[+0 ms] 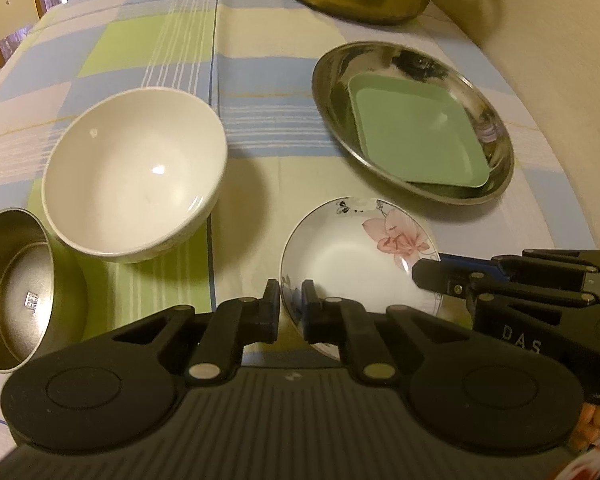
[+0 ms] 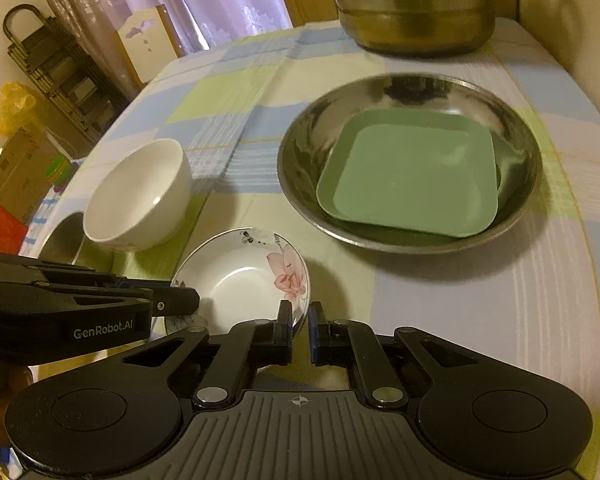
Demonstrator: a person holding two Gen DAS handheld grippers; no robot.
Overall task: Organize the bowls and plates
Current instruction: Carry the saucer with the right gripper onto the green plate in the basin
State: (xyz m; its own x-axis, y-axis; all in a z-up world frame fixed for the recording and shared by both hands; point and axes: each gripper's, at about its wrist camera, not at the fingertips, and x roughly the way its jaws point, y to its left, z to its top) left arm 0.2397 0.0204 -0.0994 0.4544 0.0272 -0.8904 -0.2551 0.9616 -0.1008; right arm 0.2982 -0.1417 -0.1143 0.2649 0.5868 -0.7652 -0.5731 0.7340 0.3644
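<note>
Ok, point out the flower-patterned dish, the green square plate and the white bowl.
flower-patterned dish (image 1: 340, 264), left wrist view, on its bare white centre.
green square plate (image 2: 412, 176), right wrist view, on its flat middle.
white bowl (image 1: 140, 168), left wrist view, on its inner wall.

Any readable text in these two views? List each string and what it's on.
"DAS": white letters on the body of the right tongs, cut off by the other tongs in the left wrist view.
"GenRobot.AI": white print on the body of the left tongs, right wrist view.
Stamped mark on the floor of the steel bowl: too small and blurred to read.
Nothing legible on the cardboard box.
</note>
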